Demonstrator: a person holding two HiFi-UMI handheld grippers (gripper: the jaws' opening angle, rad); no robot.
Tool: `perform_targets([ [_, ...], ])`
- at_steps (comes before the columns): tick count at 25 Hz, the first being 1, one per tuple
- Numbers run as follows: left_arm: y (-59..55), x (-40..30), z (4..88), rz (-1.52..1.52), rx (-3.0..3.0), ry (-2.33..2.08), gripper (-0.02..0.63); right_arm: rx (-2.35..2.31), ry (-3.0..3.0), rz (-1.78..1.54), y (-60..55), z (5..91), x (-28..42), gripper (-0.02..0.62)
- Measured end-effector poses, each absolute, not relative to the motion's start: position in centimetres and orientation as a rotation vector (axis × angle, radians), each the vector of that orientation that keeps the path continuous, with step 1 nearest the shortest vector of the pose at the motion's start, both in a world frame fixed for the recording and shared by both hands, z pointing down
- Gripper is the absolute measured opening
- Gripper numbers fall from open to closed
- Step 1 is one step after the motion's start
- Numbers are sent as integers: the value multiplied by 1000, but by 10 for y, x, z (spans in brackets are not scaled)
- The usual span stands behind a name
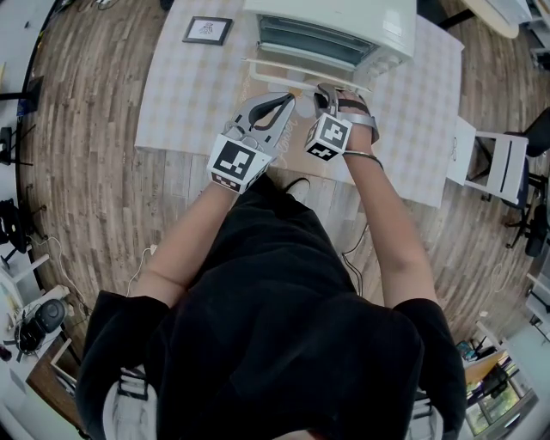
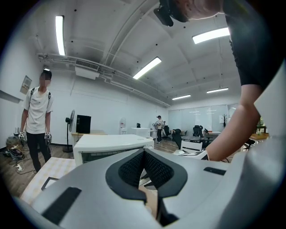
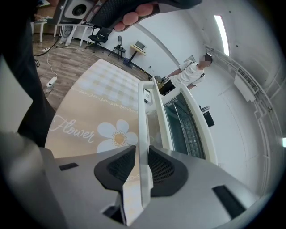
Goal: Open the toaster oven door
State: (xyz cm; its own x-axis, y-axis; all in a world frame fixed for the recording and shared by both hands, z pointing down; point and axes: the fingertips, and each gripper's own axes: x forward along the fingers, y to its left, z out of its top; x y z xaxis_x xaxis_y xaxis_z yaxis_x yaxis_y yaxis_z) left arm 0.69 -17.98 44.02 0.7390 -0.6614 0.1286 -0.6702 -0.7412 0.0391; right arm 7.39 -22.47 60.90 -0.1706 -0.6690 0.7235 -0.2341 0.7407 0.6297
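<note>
Desk (image 1: pixel 172 103), covered by a pale checked cloth, carried the toaster oven (image 1: pixel 344 26) at its far edge, facing the operator so that the front could be reached with either hand. A flower-printed mat (image 3: pixel 89 125) lay in front of the appliance, apparently to receive the door as it swung down.

The door (image 3: pixel 183 125), a glass pane with the wire rack visible behind it, stood tilted away from the oven body and appeared partly open. How far it had swung could not be judged, because the hinge line was hidden in every view.

The right gripper (image 3: pixel 142 154) pointed steeply down with its jaws narrowed onto the door handle (image 3: pixel 144 134), a white bar that ran between the two pads. This grip suited pulling the door outward and down.

The left gripper (image 1: pixel 284 103) hovered just beside the right one, roughly level, with its jaws together and nothing between them. It seemed to be held out of the way in reserve.

A small picture frame (image 1: pixel 207 30) lay on the desk, well apart from the oven.

In the head view the operator's torso covered the near floor, and the right hand masked the contact of the jaws with the handle. The oven's controls were too small to make out.
</note>
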Motion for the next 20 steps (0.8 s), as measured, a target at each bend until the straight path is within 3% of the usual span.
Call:
perform_targets([
  [20, -169, 13, 452, 175, 2833, -1064, 12, 709, -1721, -474, -193, 641, 69, 124],
])
